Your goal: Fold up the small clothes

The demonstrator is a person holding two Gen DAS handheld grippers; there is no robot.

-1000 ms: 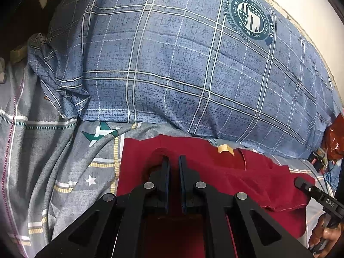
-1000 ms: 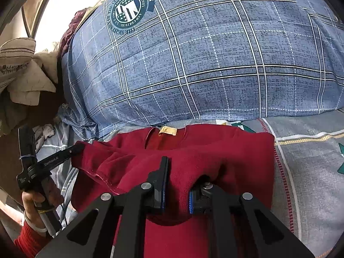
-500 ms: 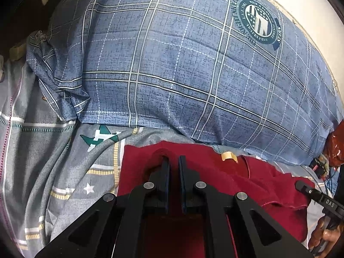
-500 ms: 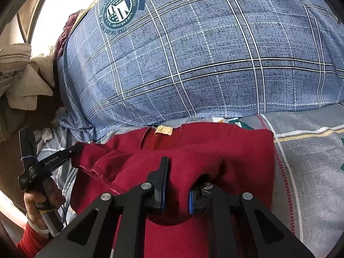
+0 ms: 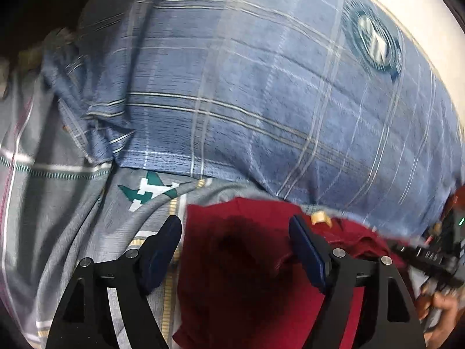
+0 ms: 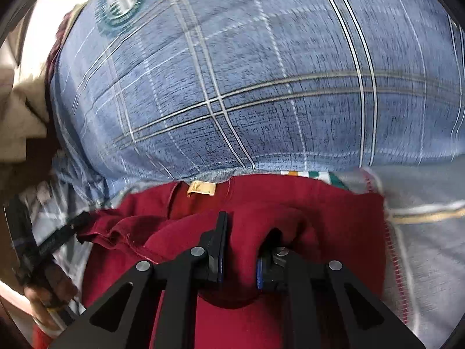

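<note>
Released since before, left hand-held gripper [image 5: 235,229] opens wide over red garment [image 5: 241,261]; right hand-held gripper [image 6: 241,250], its tip fabric-hidden, pinches it, loosening.

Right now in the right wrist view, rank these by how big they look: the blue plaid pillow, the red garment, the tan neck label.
1. blue plaid pillow, filling most of the frame.
2. red garment, though it lies nearer the camera.
3. tan neck label, smallest.
</note>
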